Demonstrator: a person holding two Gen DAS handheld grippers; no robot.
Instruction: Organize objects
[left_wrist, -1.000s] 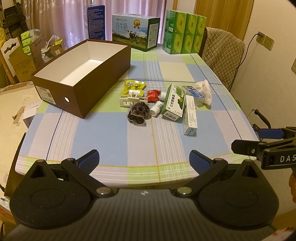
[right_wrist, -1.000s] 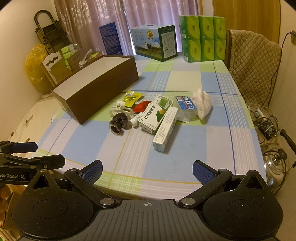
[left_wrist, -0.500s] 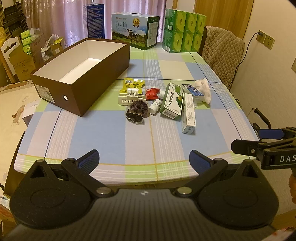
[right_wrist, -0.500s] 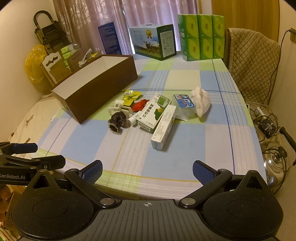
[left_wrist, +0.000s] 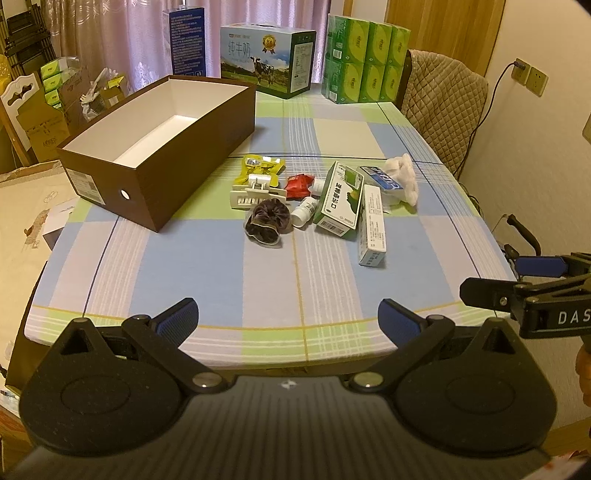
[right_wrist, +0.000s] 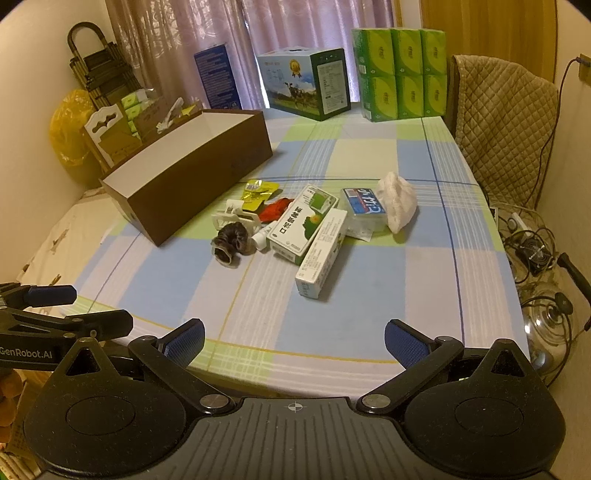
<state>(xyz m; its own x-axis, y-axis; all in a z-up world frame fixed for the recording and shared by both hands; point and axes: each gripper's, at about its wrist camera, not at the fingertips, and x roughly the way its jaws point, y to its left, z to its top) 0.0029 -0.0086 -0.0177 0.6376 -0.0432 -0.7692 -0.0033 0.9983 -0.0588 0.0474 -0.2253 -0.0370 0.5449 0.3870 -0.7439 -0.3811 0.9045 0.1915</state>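
Each hand-held tool is matte black plastic: a ribbed grey-black centre plate with a small crosshair mark, flanked by two round, finely stippled housings with triangular cut-outs above. Silver pivot screws pin the angled black linkages of the left gripper, which end in blue ridged rubber finger pads. The right gripper is built the same way. Side on, one arm reads "GenRobot.AI" in white, the other "DAS".

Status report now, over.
Left tool, right tool open, empty. Brown cardboard box empty; small items lie beside it. Nothing in the way.
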